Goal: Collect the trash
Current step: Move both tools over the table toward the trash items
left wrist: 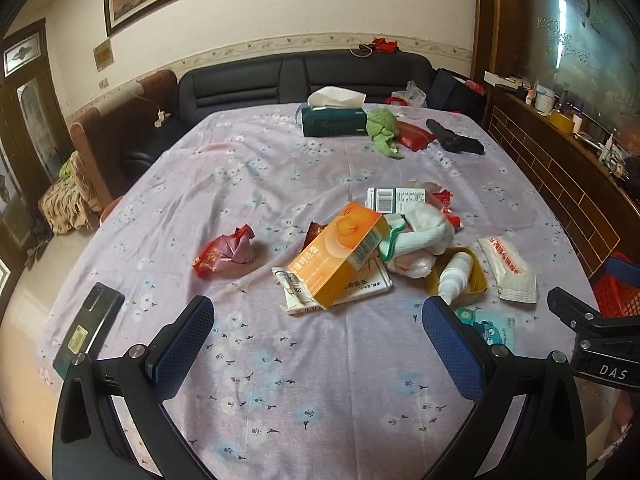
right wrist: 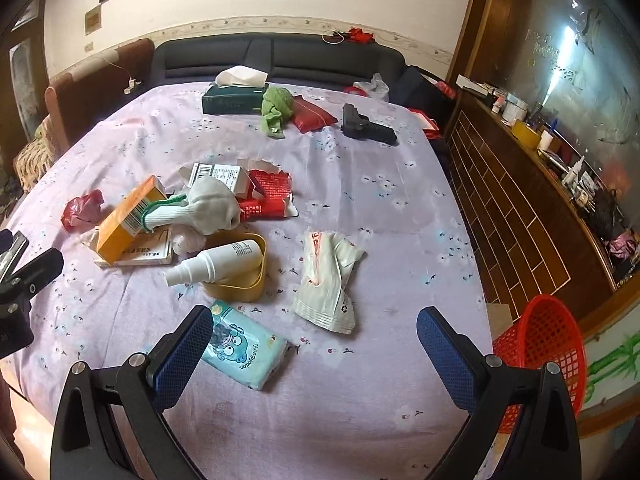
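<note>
Litter lies on a table with a lilac flowered cloth (left wrist: 304,392): an orange carton (left wrist: 340,256), a crumpled red wrapper (left wrist: 226,254), a white sock (left wrist: 420,232), a white packet (left wrist: 510,270), a white spray bottle (right wrist: 218,262) in a yellow dish (right wrist: 244,286), torn red packaging (right wrist: 268,196) and a blue tissue pack (right wrist: 244,350). My left gripper (left wrist: 316,324) is open and empty above the near cloth. My right gripper (right wrist: 314,336) is open and empty; the white packet (right wrist: 330,280) and tissue pack lie just ahead of its fingers.
A red mesh basket (right wrist: 544,356) stands off the table's right edge. A phone (left wrist: 90,328) lies at the near left. A tissue box (left wrist: 334,120), green cloth (left wrist: 382,130), red pouch (left wrist: 414,136) and black toy pistol (right wrist: 366,126) lie at the far side. A sofa is behind.
</note>
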`<act>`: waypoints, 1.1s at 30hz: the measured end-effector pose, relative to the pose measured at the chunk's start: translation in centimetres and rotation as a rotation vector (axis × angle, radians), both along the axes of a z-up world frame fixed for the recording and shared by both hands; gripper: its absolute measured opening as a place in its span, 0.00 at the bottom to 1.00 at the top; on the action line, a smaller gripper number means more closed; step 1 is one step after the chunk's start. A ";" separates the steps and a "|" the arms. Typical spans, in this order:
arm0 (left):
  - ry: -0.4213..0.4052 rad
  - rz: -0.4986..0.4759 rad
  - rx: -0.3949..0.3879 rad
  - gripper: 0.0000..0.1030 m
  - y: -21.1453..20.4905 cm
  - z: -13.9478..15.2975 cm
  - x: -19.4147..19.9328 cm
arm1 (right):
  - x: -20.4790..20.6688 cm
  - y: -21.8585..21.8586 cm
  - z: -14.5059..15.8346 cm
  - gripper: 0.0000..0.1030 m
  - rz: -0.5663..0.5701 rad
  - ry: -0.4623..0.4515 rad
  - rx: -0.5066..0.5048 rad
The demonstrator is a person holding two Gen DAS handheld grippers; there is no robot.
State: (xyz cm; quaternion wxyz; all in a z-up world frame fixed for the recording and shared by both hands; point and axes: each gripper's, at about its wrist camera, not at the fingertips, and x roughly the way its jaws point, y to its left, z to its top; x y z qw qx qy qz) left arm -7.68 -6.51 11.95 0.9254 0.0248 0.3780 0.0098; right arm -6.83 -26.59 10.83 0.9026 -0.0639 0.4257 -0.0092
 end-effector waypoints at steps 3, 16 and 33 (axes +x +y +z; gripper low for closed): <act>-0.010 0.008 0.003 1.00 -0.1 0.4 -0.4 | -0.1 -0.3 0.3 0.99 0.014 -0.007 -0.002; -0.055 0.035 -0.006 1.00 -0.5 2.1 -3.2 | -1.3 -0.3 1.8 1.00 0.072 -0.042 0.018; -0.158 -0.063 0.017 1.00 -4.6 5.4 -4.9 | -3.2 -3.7 4.2 1.00 0.031 -0.103 0.088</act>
